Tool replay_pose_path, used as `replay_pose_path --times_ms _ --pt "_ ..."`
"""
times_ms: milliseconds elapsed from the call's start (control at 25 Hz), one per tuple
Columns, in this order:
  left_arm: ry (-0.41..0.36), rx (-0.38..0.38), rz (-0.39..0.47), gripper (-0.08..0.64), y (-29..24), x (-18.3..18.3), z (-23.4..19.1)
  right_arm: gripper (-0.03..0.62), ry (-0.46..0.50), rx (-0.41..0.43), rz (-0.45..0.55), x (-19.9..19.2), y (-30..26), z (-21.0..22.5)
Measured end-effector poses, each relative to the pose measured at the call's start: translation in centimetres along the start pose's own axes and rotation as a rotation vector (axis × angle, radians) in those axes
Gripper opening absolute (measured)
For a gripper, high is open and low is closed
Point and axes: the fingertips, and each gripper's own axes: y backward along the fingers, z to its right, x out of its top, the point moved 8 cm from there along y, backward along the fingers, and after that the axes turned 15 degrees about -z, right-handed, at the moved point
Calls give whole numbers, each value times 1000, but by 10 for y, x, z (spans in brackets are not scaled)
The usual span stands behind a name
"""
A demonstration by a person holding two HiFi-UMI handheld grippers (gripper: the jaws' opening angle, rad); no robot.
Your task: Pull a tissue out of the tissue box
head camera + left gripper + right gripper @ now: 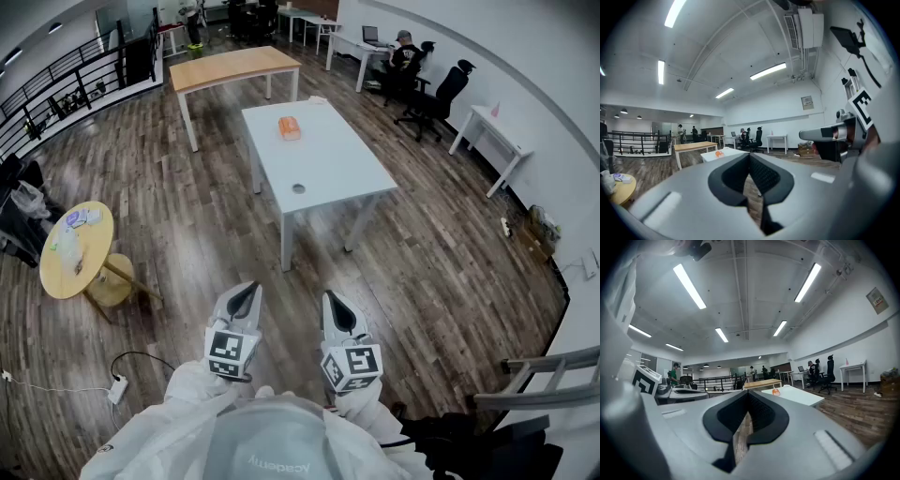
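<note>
Tissue box [290,128] stands on the table [330,161], well apart from left gripper [246,296] & right gripper [336,306]; both have jaws together, nothing btw them.

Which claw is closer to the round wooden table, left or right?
Left. In the head view the round table lies off to the left; the left claw is on that side, the right claw beyond it, farther away.

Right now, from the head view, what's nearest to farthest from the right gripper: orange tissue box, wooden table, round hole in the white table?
From the right gripper:
1. round hole, near end of the white table
2. tissue box, toward that table's far end
3. wooden table, beyond, slightly left
</note>
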Motion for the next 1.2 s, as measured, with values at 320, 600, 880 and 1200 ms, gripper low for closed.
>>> replay_pose_path --times_ms 320,600,880,1200 --pt "-6 -14 -26 0 2 -2 13 2 -25 8 16 -7 11 4" --pt "-4 -3 -32 0 3 -4 22 2 -31 -14 1 -12 18 11" --pt "3 -4 -42 0 -1 -8 27 2 -26 -5 -13 -16 19 15" --pt "7 37 -32 0 4 -8 24 2 -6 35 -3 -11 8 16"
